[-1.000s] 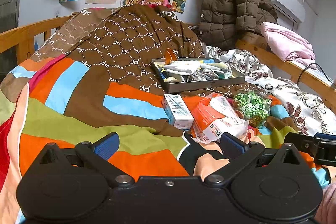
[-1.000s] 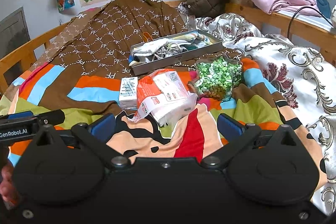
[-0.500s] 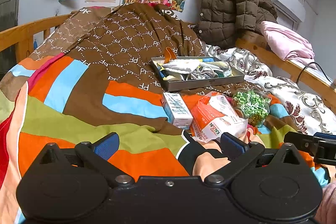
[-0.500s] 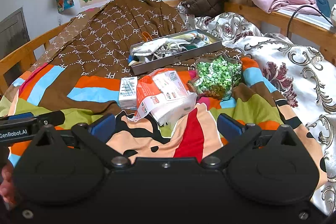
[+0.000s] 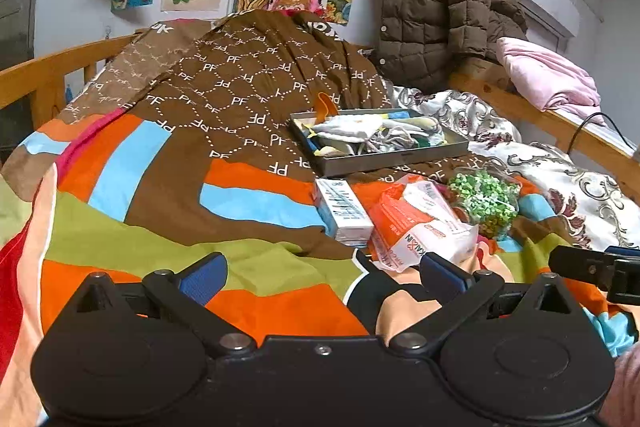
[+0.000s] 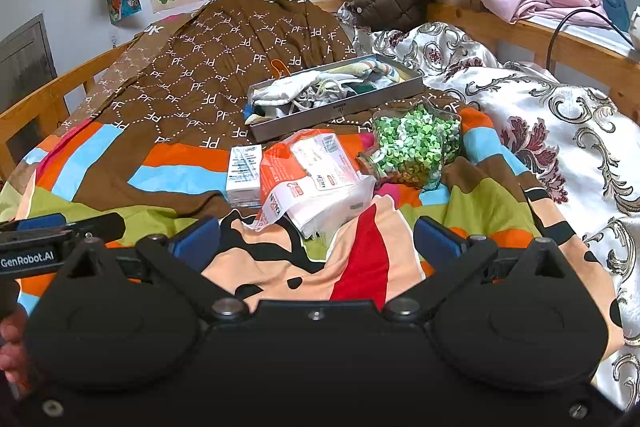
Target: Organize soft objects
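A grey metal tray (image 5: 400, 157) (image 6: 336, 111) full of soft cloth items lies on the bed. In front of it lie a small white box (image 5: 344, 211) (image 6: 244, 175), an orange and white tissue pack (image 5: 416, 231) (image 6: 316, 179) and a jar of green paper stars (image 5: 484, 201) (image 6: 416, 147). My left gripper (image 5: 324, 279) is open and empty, hovering over the colourful quilt short of the pack. My right gripper (image 6: 316, 243) is open and empty, just in front of the tissue pack. Each gripper shows at the edge of the other's view.
A brown patterned blanket (image 5: 248, 87) is piled behind the tray. A floral white quilt (image 6: 540, 115) lies to the right. A brown jacket (image 5: 440, 7) and pink cloth (image 5: 548, 75) hang on the wooden bed rail (image 5: 520, 107).
Both grippers stay open and nearly still; the views shift only slightly. No object has moved.
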A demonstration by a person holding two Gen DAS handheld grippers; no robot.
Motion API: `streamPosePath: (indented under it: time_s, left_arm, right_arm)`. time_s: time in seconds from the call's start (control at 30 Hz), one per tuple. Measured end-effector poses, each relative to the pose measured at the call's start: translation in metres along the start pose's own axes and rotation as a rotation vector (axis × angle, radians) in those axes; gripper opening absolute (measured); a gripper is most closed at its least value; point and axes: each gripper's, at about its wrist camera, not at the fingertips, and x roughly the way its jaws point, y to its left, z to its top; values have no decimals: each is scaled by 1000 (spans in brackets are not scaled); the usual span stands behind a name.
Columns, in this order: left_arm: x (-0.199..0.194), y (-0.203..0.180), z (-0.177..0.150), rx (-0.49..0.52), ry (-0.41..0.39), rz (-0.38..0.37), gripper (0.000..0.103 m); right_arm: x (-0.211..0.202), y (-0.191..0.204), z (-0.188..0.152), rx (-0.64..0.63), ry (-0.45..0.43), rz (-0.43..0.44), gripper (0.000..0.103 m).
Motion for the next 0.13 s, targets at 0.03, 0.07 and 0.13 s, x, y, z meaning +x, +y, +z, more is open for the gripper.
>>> streamPosePath:
  time_s: [0.03, 0.07, 0.13]
  left_arm:
    - [0, 1, 0, -4, 0, -1, 102]
    - [0, 1, 0, -7, 0, -2, 102]
    - [0, 1, 0, -4, 3, 1, 102]
  right_arm:
    - [0, 0, 0, -1, 1, 0, 102]
    - [0, 0, 0, -1, 1, -1, 102]
    - [0, 1, 0, -1, 0, -1, 102]
